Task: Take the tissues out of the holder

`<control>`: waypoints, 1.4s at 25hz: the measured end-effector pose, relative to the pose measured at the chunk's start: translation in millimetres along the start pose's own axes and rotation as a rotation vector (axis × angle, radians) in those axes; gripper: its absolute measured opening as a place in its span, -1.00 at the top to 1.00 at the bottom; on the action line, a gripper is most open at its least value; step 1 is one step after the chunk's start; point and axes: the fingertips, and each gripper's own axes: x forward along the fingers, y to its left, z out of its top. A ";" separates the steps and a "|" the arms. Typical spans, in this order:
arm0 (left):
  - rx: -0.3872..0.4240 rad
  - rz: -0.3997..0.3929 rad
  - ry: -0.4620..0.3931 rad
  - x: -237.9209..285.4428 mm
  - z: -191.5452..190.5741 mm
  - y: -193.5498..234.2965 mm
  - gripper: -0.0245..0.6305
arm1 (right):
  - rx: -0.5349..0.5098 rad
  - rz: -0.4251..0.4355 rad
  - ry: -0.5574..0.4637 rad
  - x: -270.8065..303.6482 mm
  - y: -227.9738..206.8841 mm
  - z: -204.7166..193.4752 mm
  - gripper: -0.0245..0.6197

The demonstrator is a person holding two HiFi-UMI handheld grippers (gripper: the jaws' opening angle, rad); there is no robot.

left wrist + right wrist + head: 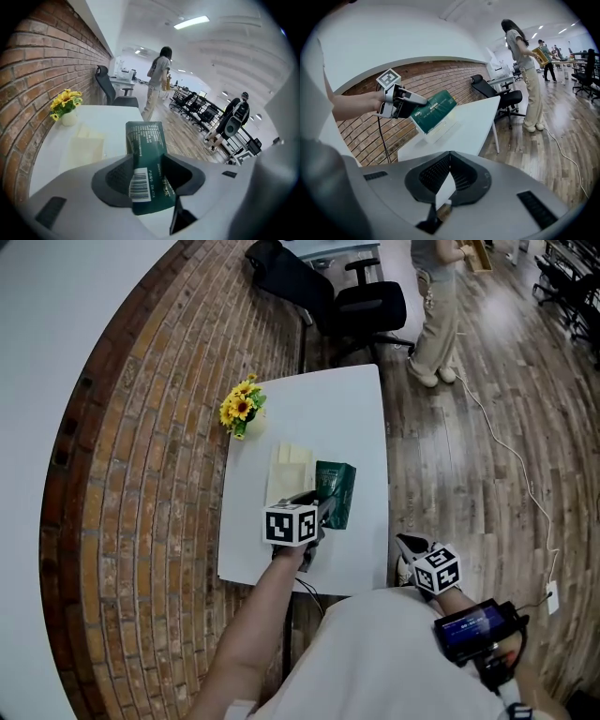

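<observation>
While the head view is showing the green pack [337, 491] lifted beside the cream holder [289, 470], I am judging the take-out step as nearly done. The pack looks out, but it is not yet set down. The left gripper [323, 512] is carrying it over the white table [328, 399], just right of the holder. The right gripper [406, 554] is hanging off the table's near edge by the person's body, taking no part. Flowers [241, 407] are standing at the far left edge, well apart.

Left gripper view: the jaws are clamping the pack across its near end, barcode side up, and are parted only by its thickness. The pack is jutting forward past the tips. The holder is lying flat on the table to its left.

Right gripper view: this gripper's jaws are meeting at the tips. A pale sliver is showing in the slot behind them, and I cannot tell what it is. Across the table, the pack is tilting upward in the left gripper, above the holder and apparently clear of it.

The next move is calling for carrying the pack to bare table beside the holder, lowering it flat, and only then easing the jaws apart.
</observation>
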 end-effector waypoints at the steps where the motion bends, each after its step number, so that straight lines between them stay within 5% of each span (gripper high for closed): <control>1: 0.021 0.005 0.021 8.6 -5.4 -4.6 0.27 | 0.005 -0.004 -0.001 -2.4 -2.1 -1.4 0.90; 5: 0.116 0.050 0.118 44.0 -32.3 -12.6 0.27 | 0.028 -0.026 -0.003 -14.0 -12.3 -8.0 0.90; 9: 0.125 0.073 0.189 71.0 -54.6 -11.0 0.27 | 0.052 -0.050 -0.005 -27.3 -25.6 -13.4 0.90; 16: 0.171 0.123 0.213 95.4 -66.7 -5.3 0.26 | 0.090 -0.072 0.002 -43.0 -46.3 -23.8 0.90; 25: 0.185 0.107 0.130 97.8 -66.8 -6.1 0.10 | 0.059 -0.022 0.026 -37.1 -55.5 -17.1 0.90; 35: 0.127 0.123 -0.090 48.3 -58.6 -12.3 0.02 | -0.016 0.061 0.062 -18.5 -47.3 -4.5 0.90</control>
